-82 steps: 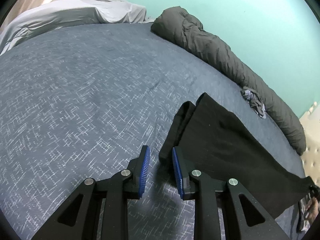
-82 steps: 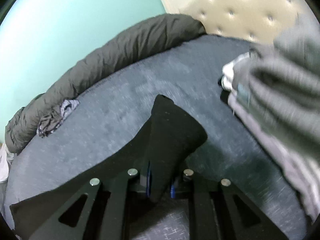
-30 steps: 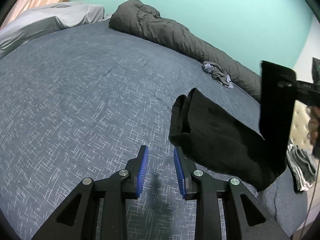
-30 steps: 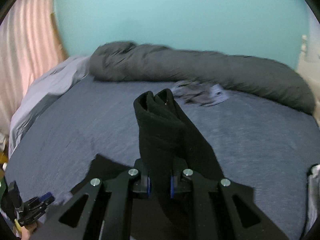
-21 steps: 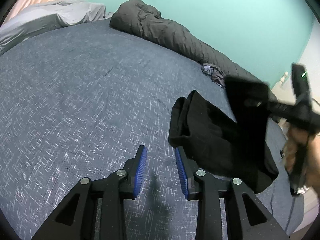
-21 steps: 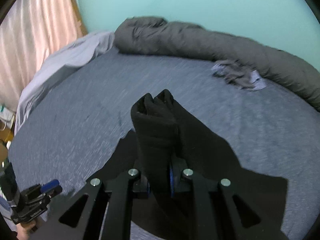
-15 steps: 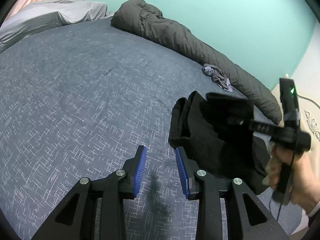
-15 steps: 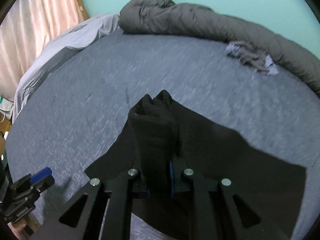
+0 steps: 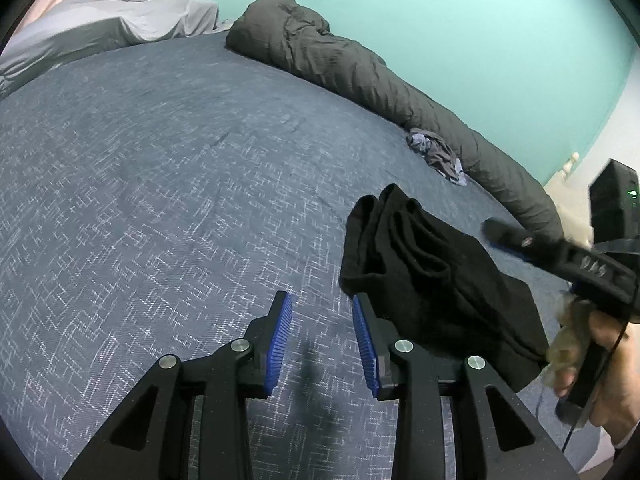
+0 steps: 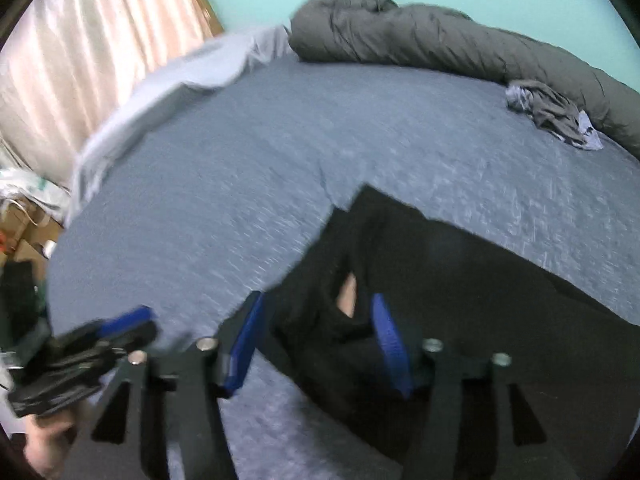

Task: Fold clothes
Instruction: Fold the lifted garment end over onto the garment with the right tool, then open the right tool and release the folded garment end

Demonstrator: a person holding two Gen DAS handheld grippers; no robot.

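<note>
A black garment [image 9: 420, 272] lies folded over on itself on the blue-grey bed [image 9: 160, 200], its bunched end toward the bed's middle. My left gripper [image 9: 321, 296] is open just left of that garment, nothing between its blue pads [image 9: 280, 336]. From the right, my right gripper [image 9: 560, 256] reaches over the garment, held by a hand [image 9: 596, 360]. In the right wrist view the right gripper [image 10: 318, 300] stands open wide, and the black garment [image 10: 460, 280] lies slack under and between its fingers. The left gripper [image 10: 100, 340] shows blurred at lower left.
A rolled dark grey duvet [image 9: 380, 80] runs along the teal wall at the bed's far side. A small crumpled grey garment [image 9: 438, 154] lies against it. A light grey sheet [image 9: 100, 28] covers the far left corner. A pink curtain [image 10: 80, 40] hangs beyond the bed.
The right gripper carried the garment's lifted end over and down onto the rest of it, then opened and let go. The left gripper stayed open and barely moved.
</note>
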